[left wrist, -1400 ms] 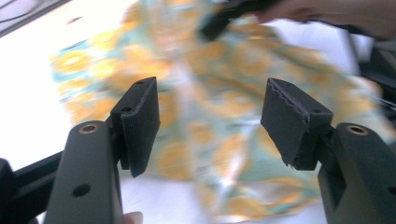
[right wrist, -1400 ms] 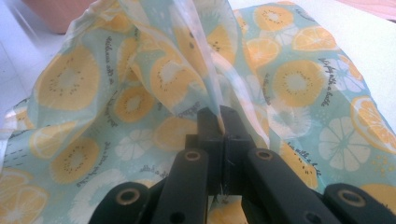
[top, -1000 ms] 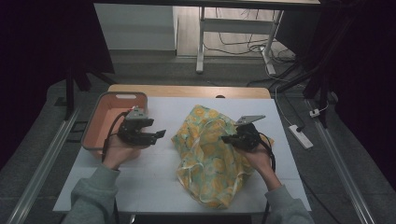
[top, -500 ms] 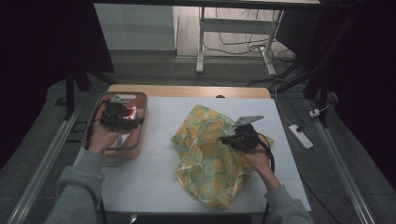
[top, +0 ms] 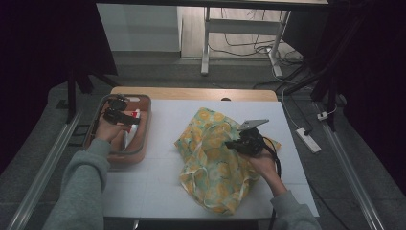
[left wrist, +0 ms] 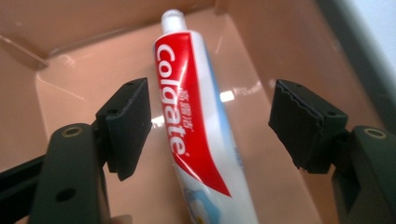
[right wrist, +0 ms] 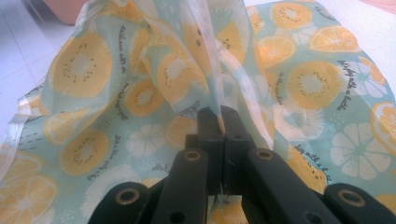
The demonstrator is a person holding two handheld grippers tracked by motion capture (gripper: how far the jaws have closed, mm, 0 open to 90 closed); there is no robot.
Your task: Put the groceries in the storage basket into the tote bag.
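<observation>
Down in the peach-pink plastic tray (left wrist: pixel 70 88), the left gripper (left wrist: pixel 210 126) hangs with its two black jaws spread wide, and they have just been opening further. Between them, touching neither pad, lies a red-and-white Colgate toothpaste tube (left wrist: pixel 196 121), flat on the tray floor with its white cap toward the far wall. From the high view, the left gripper (top: pixel 117 115) sits over the tray (top: pixel 143 143) at the left edge of the white table (top: pixel 153 191).

Well apart from it, the right gripper (right wrist: pixel 219 123) is clamped tight on a raised fold of a thin, pale-green plastic bag printed with yellow citrus slices (right wrist: pixel 93 70). From the high view, that bag (top: pixel 210 167) lies crumpled across the middle of the table, with the right gripper (top: pixel 237 143) at its right side.
</observation>
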